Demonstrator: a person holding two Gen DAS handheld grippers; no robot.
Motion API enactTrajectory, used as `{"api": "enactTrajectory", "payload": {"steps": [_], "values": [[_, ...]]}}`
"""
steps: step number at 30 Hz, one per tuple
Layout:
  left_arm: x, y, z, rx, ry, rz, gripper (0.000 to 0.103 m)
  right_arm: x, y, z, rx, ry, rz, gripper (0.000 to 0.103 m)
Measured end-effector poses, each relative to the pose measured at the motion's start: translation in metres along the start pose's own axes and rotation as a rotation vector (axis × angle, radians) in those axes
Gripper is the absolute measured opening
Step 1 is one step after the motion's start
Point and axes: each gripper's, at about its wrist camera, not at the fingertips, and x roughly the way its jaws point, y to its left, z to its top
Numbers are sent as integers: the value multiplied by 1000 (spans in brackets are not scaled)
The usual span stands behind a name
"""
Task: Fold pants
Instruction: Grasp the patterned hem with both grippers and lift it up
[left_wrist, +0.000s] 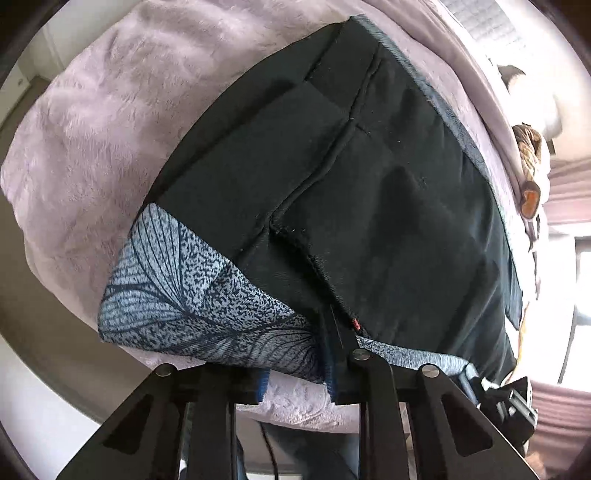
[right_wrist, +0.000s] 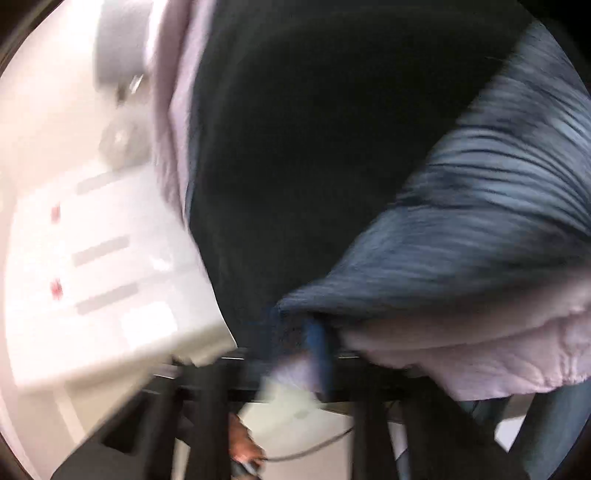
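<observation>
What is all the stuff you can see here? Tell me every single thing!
pants: one, black outside with a blue leaf-print inside showing at the turned-up edge, spread on the blanket.
blanket: one, pale lilac and fluffy, under the pants.
cabinet: one, white with grey bars and small red marks, left of the bed in the right wrist view, blurred.
cable: one, dark, on the floor below the bed edge.
brown and orange thing: one, at the far right edge of the blanket; too small to tell what it is.
left hand-held gripper: one, black, shut on the near edge of the pants.
right hand-held gripper: one, black, blurred, shut on the pants edge.
</observation>
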Motion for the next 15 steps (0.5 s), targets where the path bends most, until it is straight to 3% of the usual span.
{"api": "enactTrajectory", "payload": {"steps": [3,5,7,8,9,12,15], "values": [[-17,-11,5,73,-26,14,22,-19,6,-1,2,-87,60,2],[-26,-16,7,100,-33,15,22,-30,21,0,-47,-99,83,2],[-27,-16,7,108,-34,14,22,-35,29,-4,-78,-66,44,2],[-23,-15,8,104,-28,24,22,-36,32,-7,-114,5,-1,3],[-17,-12,6,94,-19,34,22,-38,28,-9,-136,62,-54,8],[-5,-8,2,65,-9,59,22,-48,8,-7,-117,126,-153,59],[0,-6,-2,45,-12,66,22,-61,-14,4,-49,101,-143,60]]}}
